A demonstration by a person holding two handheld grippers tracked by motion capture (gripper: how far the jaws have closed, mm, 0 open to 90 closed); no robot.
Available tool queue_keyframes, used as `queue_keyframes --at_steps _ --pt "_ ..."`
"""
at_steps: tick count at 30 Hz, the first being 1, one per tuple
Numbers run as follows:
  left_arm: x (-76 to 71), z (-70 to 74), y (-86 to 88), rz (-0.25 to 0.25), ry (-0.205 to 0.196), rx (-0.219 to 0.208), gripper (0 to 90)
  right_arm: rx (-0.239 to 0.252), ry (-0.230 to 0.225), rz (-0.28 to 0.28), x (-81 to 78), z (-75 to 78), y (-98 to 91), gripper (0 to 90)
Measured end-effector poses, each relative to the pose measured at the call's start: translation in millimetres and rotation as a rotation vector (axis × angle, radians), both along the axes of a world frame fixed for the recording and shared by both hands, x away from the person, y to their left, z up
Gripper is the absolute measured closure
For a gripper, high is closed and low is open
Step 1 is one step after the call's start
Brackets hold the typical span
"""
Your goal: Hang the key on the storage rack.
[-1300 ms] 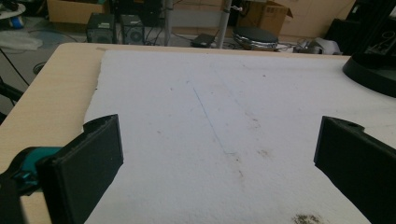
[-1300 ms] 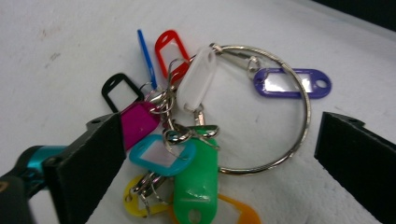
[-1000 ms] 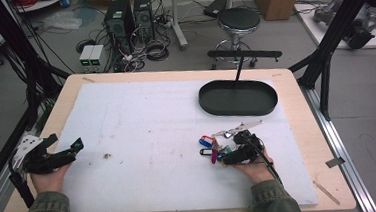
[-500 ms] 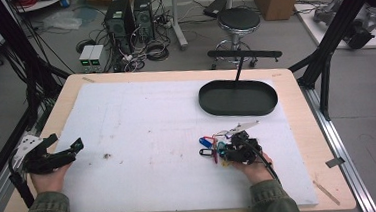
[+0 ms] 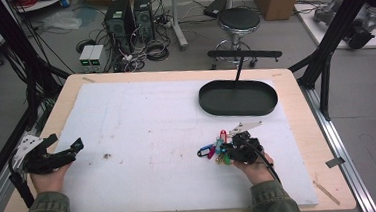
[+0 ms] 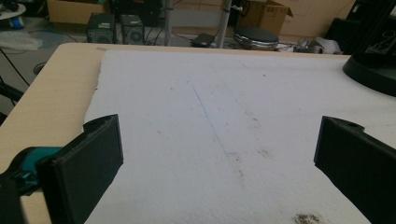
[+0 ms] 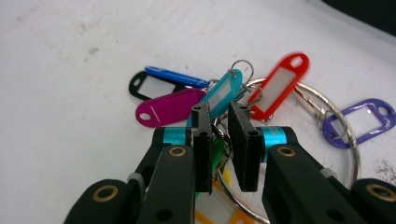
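Right gripper (image 7: pixel 219 140): jaws have just been closing, now pinched on the bunch of coloured plastic key tags on a big steel wire ring (image 7: pixel 285 121). Flat black pads nearly together, with the teal tag (image 7: pixel 224 93) and small split rings caught between them. In the high view the same gripper (image 5: pixel 231 150) sits at about 4 o'clock on the table, bunch (image 5: pixel 214 148) at its tip, just short of the dark oval tray (image 5: pixel 238 98).

Tags: flat, rounded oblong, glossy plastic, white paper label window, eyelet at 1 end. Fan out from the jaws in the right gripper view:
- red tag (image 7: pixel 280 86), long axis toward 1 o'clock
- teal one, toward 1 o'clock, small wire loop at its far end
- magenta tag (image 7: pixel 170 107), roughly 9 o'clock, opaque, lying flat
- blue tag (image 7: pixel 175 76) and black tag (image 7: pixel 149 86), toward 10 o'clock
- purple tag (image 7: pixel 359 119), out at 3 o'clock, flat on the mat
- green and yellow ones under the jaws, mostly hidden

Ring: thin round wire, shiny, lies flat, arcs off to the right of the jaws.

Surface: white foam-like mat (image 5: pixel 153 138), matte, pitted, scuffed with dark specks, on a pale wooden tabletop (image 5: pixel 74 84).

Left gripper (image 5: pixel 54 153): at 8 o'clock, jaws spread wide, nothing between them, blocky matte black pads over bare mat.
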State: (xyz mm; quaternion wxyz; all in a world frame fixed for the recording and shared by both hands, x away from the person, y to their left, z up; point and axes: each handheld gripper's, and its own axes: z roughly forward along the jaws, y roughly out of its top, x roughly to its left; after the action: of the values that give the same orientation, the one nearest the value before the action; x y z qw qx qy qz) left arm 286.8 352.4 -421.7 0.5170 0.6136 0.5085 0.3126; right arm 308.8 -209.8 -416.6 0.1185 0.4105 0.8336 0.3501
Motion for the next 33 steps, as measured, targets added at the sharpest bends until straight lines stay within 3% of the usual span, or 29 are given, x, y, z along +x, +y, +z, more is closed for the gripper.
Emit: queue_keyframes --at_steps 4,8,12,20,21,26,33 --pt "0.1 -0.1 -0.1 0.001 -0.002 0.000 1.7 0.026 -0.019 -0.007 -0.8 6.8 -2.3 81.2" --pt "0.0 0.0 0.1 0.001 0.000 0.000 1.7 0.068 -0.055 -0.013 -1.6 22.9 -6.0 83.4" --pt "-0.1 0.0 -0.1 0.000 -0.001 0.001 1.7 0.074 -0.083 -0.006 -1.2 34.1 -6.9 83.9" --pt "0.2 -0.2 -0.1 0.000 0.001 0.002 1.7 0.132 -0.105 0.015 -0.9 49.7 -7.6 84.2" --pt "0.2 -0.1 0.0 -0.001 0.001 0.001 1.7 0.159 -0.096 0.033 -0.3 53.3 -7.7 84.3" --pt "0.2 -0.2 -0.1 0.000 0.001 0.001 1.7 0.172 -0.114 0.040 -0.5 62.7 -4.6 84.4" --pt "0.0 -0.1 0.1 0.002 0.001 -0.001 1.7 0.219 -0.148 0.044 7.1 87.3 -4.2 84.3"
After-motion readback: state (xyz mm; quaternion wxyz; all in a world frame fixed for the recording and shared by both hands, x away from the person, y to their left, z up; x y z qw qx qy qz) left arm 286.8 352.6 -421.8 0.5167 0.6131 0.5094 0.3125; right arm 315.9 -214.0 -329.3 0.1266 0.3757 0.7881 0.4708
